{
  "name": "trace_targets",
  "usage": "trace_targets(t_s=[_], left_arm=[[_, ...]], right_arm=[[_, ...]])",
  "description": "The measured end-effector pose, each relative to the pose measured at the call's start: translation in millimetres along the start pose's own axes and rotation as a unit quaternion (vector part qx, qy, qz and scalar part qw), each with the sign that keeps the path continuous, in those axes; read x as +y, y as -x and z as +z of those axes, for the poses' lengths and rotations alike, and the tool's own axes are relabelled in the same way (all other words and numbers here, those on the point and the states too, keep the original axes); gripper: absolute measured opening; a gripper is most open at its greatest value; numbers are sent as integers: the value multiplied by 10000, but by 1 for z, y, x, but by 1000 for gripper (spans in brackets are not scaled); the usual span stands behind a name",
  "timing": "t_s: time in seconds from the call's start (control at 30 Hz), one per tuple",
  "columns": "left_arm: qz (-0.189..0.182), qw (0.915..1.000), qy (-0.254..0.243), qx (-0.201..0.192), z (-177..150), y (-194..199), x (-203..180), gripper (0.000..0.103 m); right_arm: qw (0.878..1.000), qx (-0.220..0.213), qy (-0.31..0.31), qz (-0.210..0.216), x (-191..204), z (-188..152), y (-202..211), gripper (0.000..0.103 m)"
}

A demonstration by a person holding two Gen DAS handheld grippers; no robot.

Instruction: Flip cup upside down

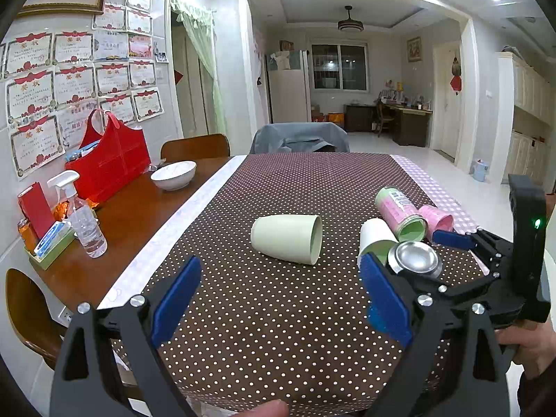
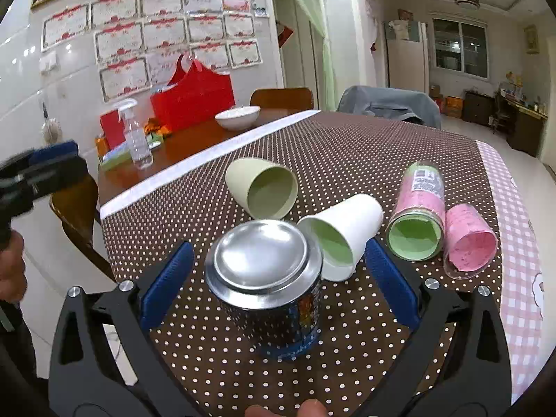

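On the table (image 1: pixel 139 208), I see the metal cup (image 2: pixel 264 278) upright btwn my wide right gripper (image 2: pixel 278 278); left gripper (image 1: pixel 278 299) wide, holding nothing.

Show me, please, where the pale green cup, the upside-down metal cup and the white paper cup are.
pale green cup (image 1: pixel 283 238): left wrist view, on its outer side wall.
upside-down metal cup (image 2: pixel 260 252): right wrist view, on its shiny upturned base.
white paper cup (image 2: pixel 351 222): right wrist view, on its white outer wall.

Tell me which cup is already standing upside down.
The metal cup between the right gripper's open fingers stands base up; the other four cups lie on their sides.
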State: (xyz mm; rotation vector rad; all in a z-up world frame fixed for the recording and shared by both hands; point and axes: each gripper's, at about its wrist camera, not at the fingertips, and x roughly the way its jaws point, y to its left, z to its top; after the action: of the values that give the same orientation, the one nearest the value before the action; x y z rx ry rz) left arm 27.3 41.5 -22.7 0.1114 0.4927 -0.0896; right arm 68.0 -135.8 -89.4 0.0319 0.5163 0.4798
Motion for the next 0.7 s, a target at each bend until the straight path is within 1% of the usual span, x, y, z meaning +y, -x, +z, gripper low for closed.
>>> trace_targets(t_s=[0.4,0.7], left_arm=[[-46,9999,-53,-105,6,9,-8,91],[-99,9997,-142,-179,9,17,-21,91]], right_arm=[[9990,-302,-221,-262,-8,19,30,97],[9970,-528,-291,-489,-2,32,61,97]])
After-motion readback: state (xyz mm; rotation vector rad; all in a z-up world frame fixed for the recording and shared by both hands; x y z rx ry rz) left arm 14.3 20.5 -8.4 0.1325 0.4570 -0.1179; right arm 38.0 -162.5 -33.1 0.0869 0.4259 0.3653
